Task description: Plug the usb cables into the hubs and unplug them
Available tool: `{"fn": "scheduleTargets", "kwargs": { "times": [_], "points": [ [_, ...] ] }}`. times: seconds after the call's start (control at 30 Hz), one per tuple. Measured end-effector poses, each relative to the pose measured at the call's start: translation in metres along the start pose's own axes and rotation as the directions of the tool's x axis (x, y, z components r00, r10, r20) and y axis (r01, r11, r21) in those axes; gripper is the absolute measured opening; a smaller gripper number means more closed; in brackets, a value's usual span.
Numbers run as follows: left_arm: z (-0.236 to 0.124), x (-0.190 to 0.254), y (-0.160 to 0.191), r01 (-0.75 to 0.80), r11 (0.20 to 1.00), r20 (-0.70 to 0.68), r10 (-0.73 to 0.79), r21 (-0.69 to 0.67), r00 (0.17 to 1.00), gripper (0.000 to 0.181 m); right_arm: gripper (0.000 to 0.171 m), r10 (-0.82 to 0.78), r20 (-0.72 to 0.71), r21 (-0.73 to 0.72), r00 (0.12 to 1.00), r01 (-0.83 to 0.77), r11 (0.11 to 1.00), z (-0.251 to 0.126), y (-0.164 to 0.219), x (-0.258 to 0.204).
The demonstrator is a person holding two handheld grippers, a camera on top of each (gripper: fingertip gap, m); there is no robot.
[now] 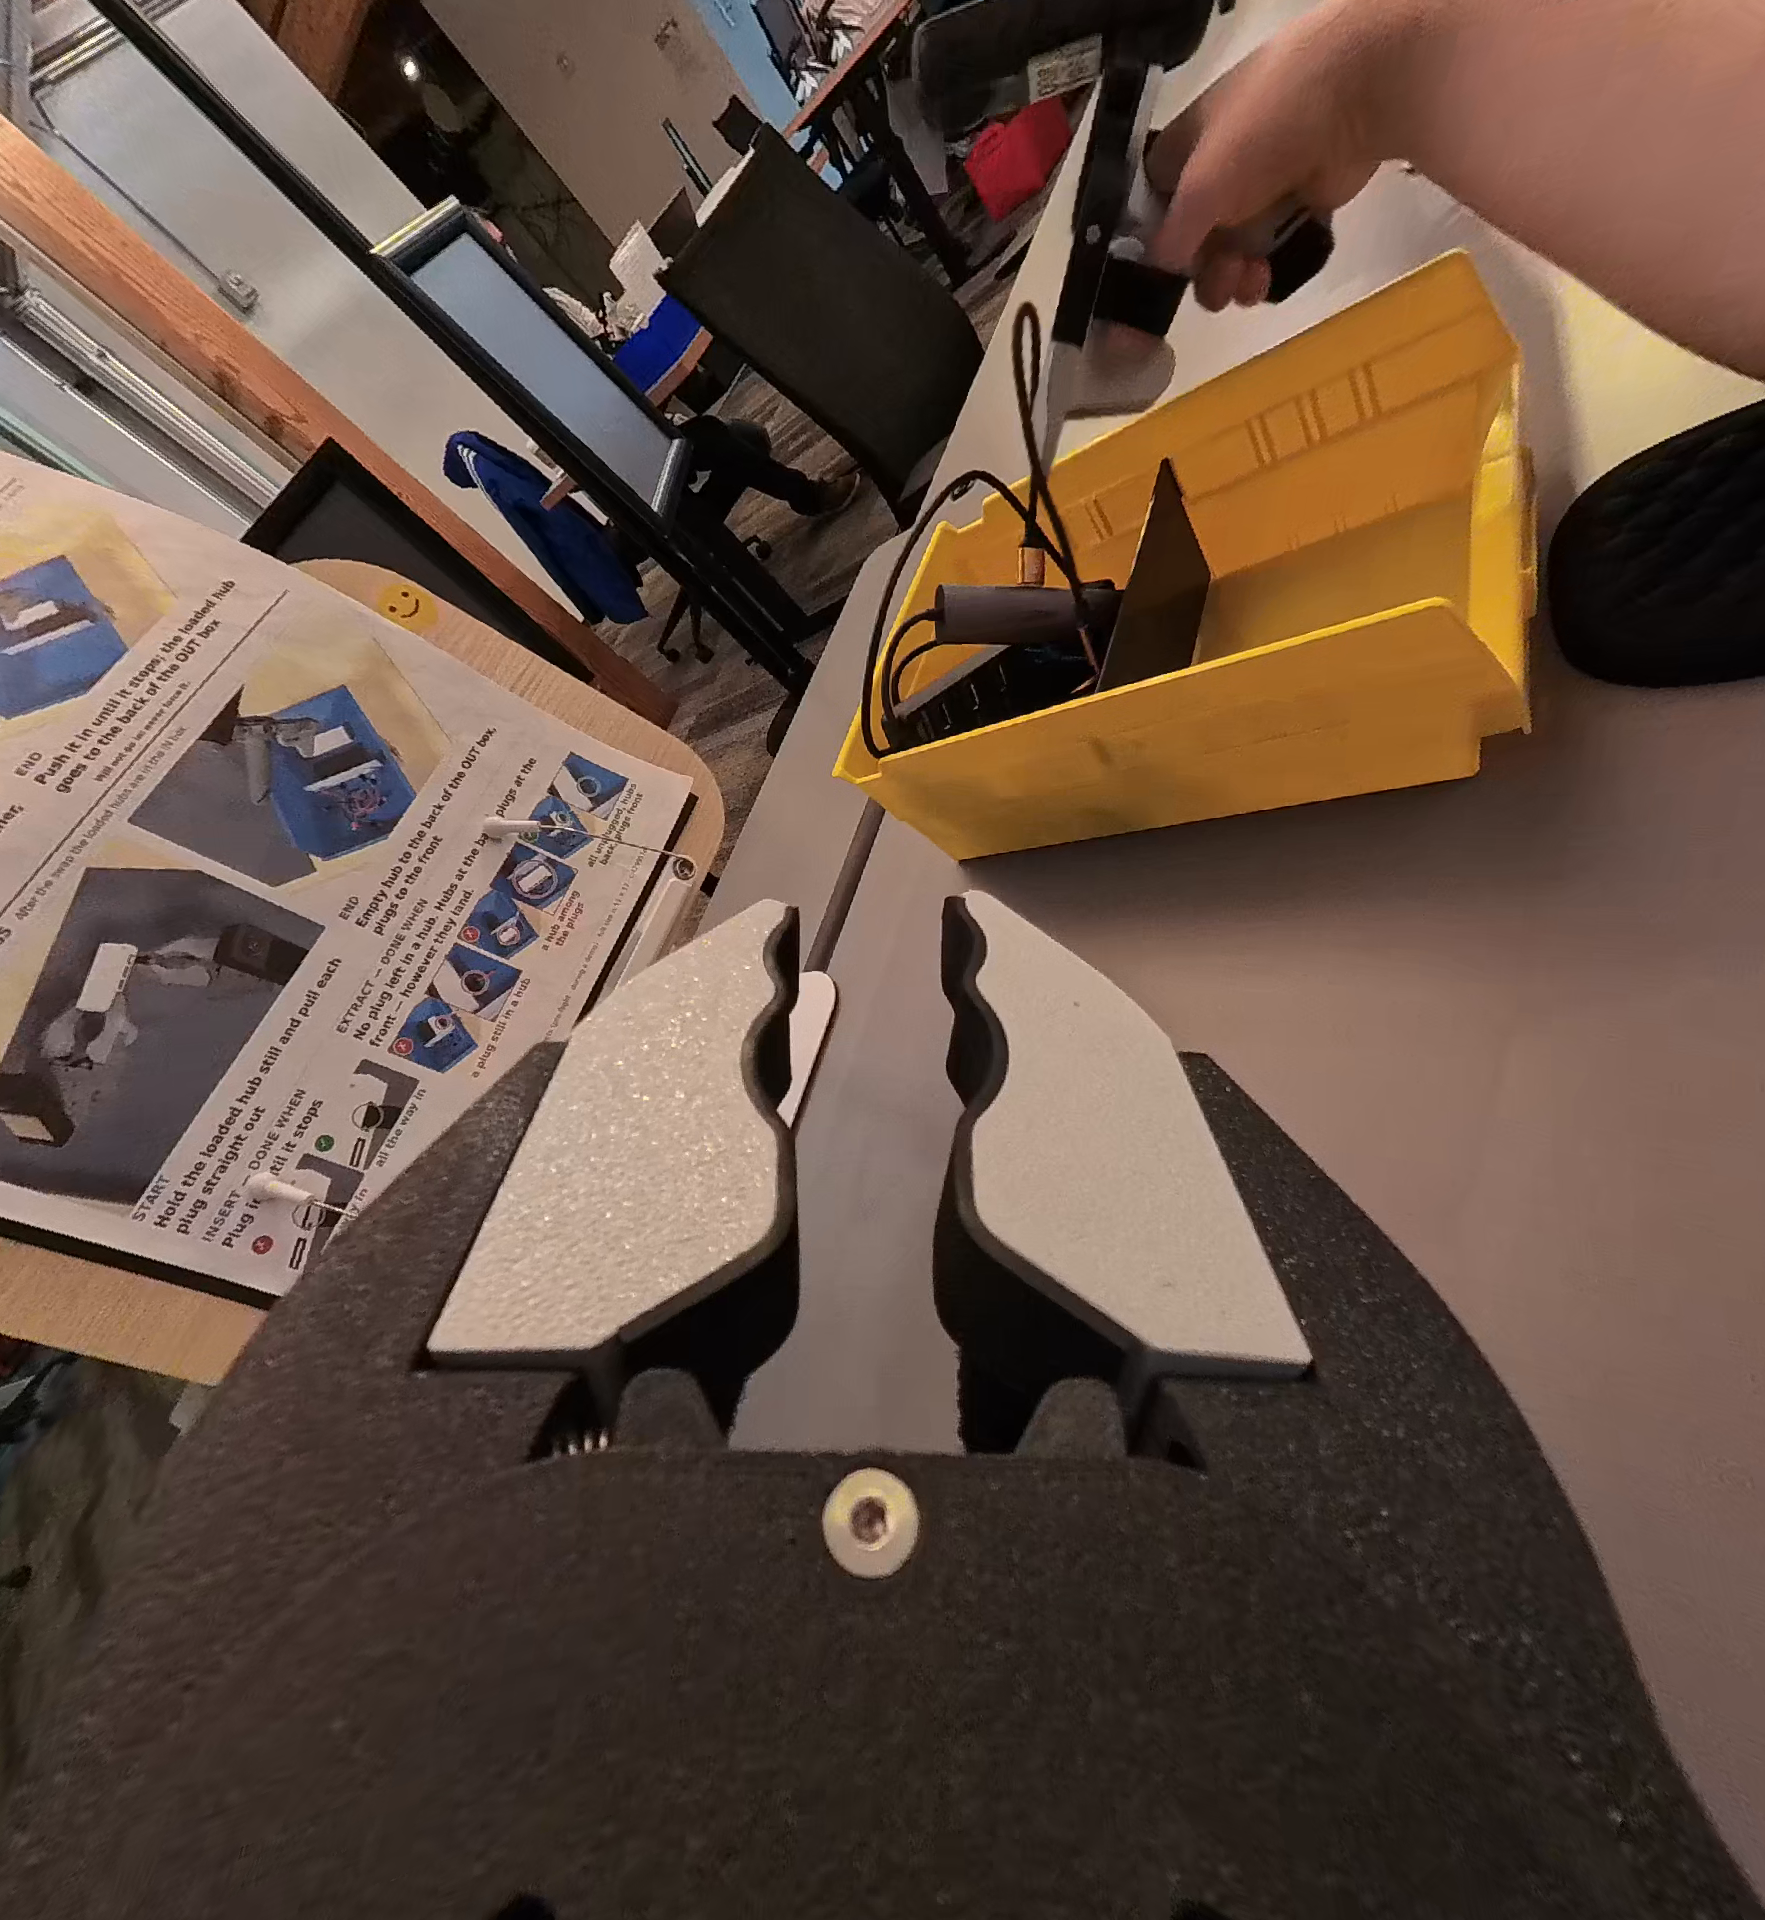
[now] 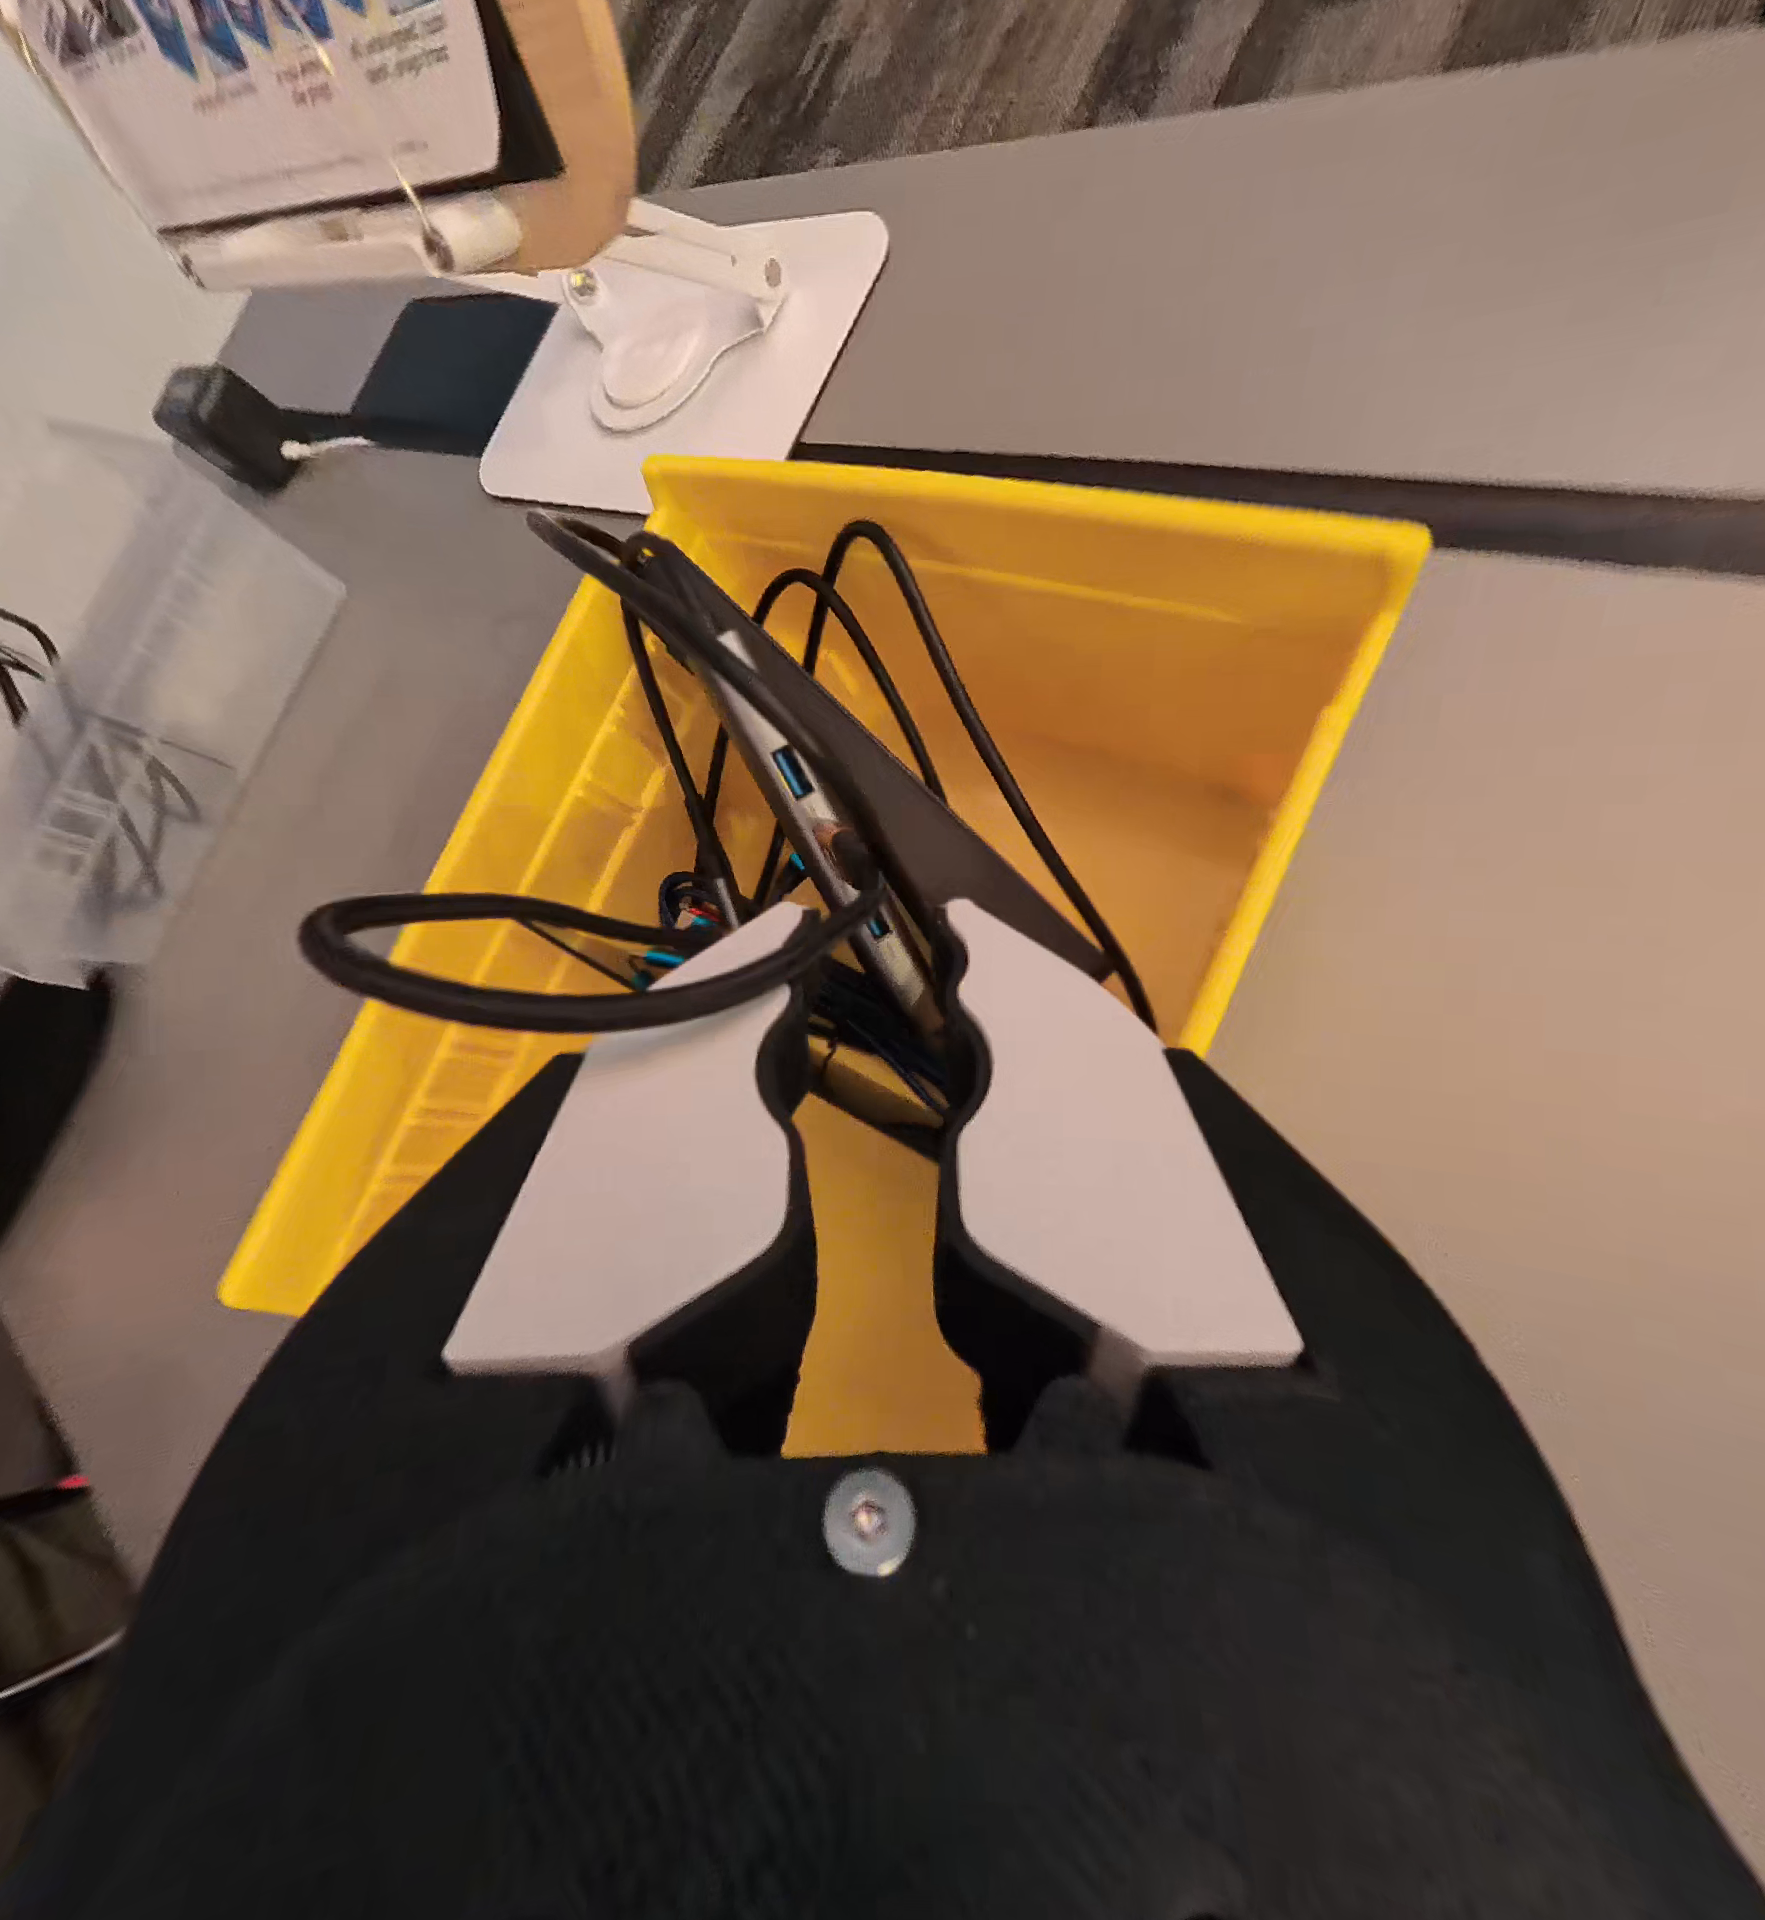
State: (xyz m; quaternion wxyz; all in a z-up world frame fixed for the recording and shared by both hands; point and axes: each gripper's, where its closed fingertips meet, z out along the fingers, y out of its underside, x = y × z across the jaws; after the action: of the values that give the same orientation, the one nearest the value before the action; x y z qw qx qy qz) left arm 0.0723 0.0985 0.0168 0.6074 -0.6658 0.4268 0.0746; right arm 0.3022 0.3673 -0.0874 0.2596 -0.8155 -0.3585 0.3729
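At the far left an instruction sheet (image 1: 265,914) stood propped on a white stand (image 2: 691,343). Right of it the left gripper (image 1: 870,997) hovered low over the grey table (image 1: 1377,1143), level, its jaws apart with nothing between them. Farther right sat the yellow bin (image 1: 1221,748), split by a dark divider (image 1: 1158,582); the grey usb hub (image 1: 1023,613) and tangled black cables (image 2: 909,644) lay in its left compartment (one hub leaning against the divider). Above the bin a person's hand (image 1: 1262,187) gripped the handle of the right gripper (image 2: 873,971), tilted steeply down into the bin. Its jaws were apart around a looped cable (image 2: 545,997), though I cannot tell whether they pinched it.
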Motion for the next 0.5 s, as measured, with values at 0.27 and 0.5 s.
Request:
{"fn": "scheduleTargets", "kwargs": {
  "times": [0.27, 0.5],
  "points": [
    [-0.002, -0.006, 0.008, 0.002, 0.999, 0.018, -0.001, -0.043, 1.000, 0.025, 0.019, 0.099, -0.119, -0.078, 0.988, -0.109, 0.991, -0.020, 0.018, 0.011],
    [-0.047, -0.054, 0.051, 0.194, 0.945, 0.205, -0.142, -0.263, 0.968, 0.026, 0.025, -0.012, -0.354, -0.184, 0.935, -0.057, 0.981, -0.070, 0.046, 0.012]
  ]
}}
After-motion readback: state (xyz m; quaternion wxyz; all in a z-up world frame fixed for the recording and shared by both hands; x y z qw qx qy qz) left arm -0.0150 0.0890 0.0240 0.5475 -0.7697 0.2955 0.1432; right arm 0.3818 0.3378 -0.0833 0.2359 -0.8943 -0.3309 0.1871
